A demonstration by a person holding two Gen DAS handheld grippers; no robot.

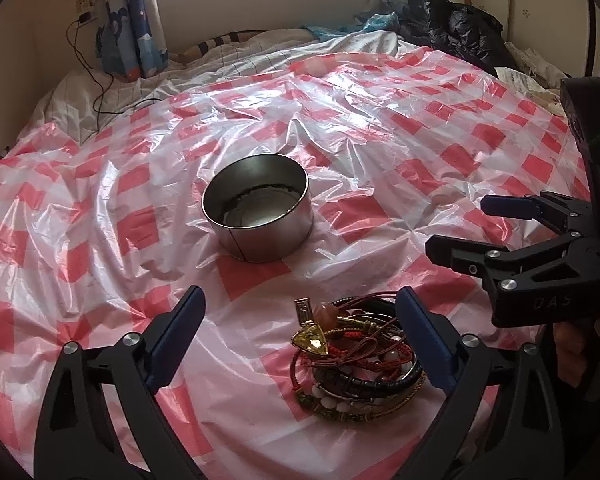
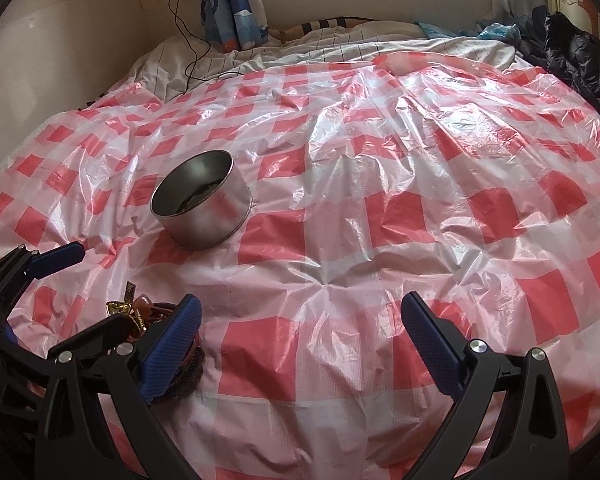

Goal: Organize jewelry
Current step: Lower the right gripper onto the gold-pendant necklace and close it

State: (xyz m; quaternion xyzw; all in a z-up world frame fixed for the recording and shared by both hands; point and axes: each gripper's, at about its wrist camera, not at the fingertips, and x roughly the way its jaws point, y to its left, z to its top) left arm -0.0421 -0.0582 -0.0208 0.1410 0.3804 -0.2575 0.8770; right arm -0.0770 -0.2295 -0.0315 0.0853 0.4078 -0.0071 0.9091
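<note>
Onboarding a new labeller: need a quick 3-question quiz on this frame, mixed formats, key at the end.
1. True or false: the metal tin already holds some of the jewelry pile.
2. Multiple choice: the left gripper is A) open, with the pile between its fingers, B) shut on a bracelet, C) inside the tin.
3. Short answer: what covers the bed under the tin?

Key:
1. False; the pile lies in front of the tin on the sheet, and no jewelry shows inside.
2. A. The right gripper is open too, over bare sheet.
3. A red-and-white checked plastic sheet.
</note>
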